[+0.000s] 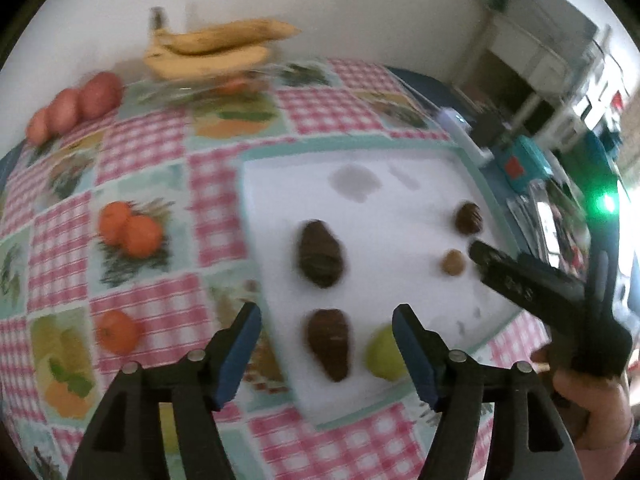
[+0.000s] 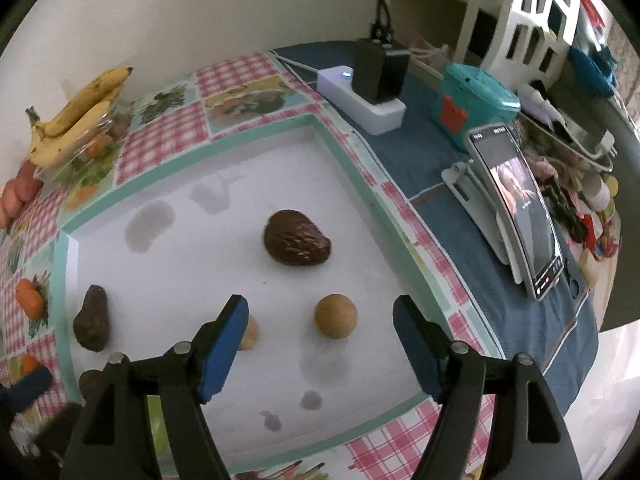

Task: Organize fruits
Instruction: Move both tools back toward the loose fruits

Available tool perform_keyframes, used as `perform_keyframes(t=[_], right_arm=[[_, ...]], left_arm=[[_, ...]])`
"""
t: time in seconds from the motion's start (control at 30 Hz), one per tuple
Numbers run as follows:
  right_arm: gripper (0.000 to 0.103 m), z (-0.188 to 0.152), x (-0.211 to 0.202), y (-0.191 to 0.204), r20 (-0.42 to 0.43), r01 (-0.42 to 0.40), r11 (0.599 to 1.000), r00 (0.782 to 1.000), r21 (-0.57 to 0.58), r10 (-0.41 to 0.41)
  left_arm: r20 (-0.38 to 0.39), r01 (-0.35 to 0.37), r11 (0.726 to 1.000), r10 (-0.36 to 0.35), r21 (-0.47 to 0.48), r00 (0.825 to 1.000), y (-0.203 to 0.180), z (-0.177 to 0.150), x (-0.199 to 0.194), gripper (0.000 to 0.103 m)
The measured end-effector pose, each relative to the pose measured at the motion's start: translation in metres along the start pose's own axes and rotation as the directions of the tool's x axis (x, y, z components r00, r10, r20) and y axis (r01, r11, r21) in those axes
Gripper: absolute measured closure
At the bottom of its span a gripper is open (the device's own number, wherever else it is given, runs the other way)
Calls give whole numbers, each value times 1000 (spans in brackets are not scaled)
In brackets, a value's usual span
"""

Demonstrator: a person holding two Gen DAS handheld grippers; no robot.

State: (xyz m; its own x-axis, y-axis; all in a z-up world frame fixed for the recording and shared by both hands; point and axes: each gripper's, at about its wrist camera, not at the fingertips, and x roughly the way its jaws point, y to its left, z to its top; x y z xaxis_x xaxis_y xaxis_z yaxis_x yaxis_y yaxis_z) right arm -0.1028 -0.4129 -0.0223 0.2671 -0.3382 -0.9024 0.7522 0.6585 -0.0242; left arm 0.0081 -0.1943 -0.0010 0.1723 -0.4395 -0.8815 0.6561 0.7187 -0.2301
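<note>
Left gripper (image 1: 326,330) hovering wide open, empty, over white mat (image 1: 420,220), right gripper (image 2: 320,326) gaping empty around round tan fruit (image 2: 335,316) lying on it

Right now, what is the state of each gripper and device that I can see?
left gripper: open, empty
right gripper: open, empty
phone: screen on, propped on stand
power strip: light on, adapter plugged in
teal box: lid closed
</note>
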Motion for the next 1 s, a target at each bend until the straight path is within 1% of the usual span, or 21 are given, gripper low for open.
perform_keyframes(t=[0.07, 0.13, 0.27, 0.3, 0.33, 0.37, 0.4, 0.43, 0.47, 0.5, 0.57, 0.6, 0.63, 0.67, 0.73, 0.83, 1.0], right_arm=[[27, -2, -3, 7, 5, -6, 1000, 1000, -16, 6], [27, -4, -7, 13, 8, -11, 999, 1000, -31, 11], [27, -8, -13, 32, 12, -26, 997, 1000, -68, 27], [27, -10, -15, 38, 11, -38, 996, 999, -77, 39], [27, -10, -16, 42, 11, -46, 996, 999, -83, 47], [27, -12, -18, 48, 13, -59, 994, 998, -91, 60], [27, -14, -21, 55, 15, -75, 992, 997, -102, 77], [23, -15, -22, 61, 15, -87, 990, 996, -112, 89], [11, -17, -25, 70, 16, -99, 987, 995, -127, 102], [8, -19, -26, 76, 19, -105, 985, 994, -139, 109], [8, -22, -31, 89, 25, -120, 979, 992, -162, 126], [8, -24, -34, 97, 28, -129, 976, 990, -174, 136], [8, -26, -37, 105, 32, -138, 973, 989, -185, 146], [8, -28, -39, 112, 33, -148, 969, 987, -196, 157], [8, -32, -43, 125, 30, -168, 964, 984, -206, 178], [8, -38, -48, 147, 22, -205, 953, 976, -223, 215], [8, -52, -59, 188, 1, -243, 917, 967, -318, 256]], left_arm=[[13, -31, 999, 31, -37, 999, 15, 1, -4, 26], [22, -86, 992, 88, -88, 996, 38, 2, -10, 20], [38, -159, 972, 168, -172, 985, 78, -2, -22, 18], [42, -175, 965, 187, -197, 982, 88, -3, -25, 12], [46, -196, 954, 211, -228, 976, 100, -5, -29, 2], [53, -215, 942, 236, -259, 970, 112, -8, -34, 0], [57, -223, 935, 248, -275, 967, 118, -10, -36, 0], [60, -236, 922, 266, -305, 962, 129, -13, -41, 0], [61, -245, 913, 279, -327, 958, 137, -15, -44, 0], [63, -252, 902, 291, -352, 955, 146, -18, -48, 0], [70, -262, 877, 315, -403, 947, 166, -26, -57, 0], [70, -265, 869, 322, -417, 944, 171, -28, -59, 0], [72, -271, 855, 335, -443, 939, 180, -33, -65, 0], [73, -273, 847, 342, -456, 937, 184, -34, -67, 0], [74, -277, 823, 358, -496, 931, 198, -41, -76, 0], [74, -280, 802, 371, -527, 926, 213, -50, -86, 0], [81, -294, 782, 400, -550, 913, 230, -61, -101, 0]])
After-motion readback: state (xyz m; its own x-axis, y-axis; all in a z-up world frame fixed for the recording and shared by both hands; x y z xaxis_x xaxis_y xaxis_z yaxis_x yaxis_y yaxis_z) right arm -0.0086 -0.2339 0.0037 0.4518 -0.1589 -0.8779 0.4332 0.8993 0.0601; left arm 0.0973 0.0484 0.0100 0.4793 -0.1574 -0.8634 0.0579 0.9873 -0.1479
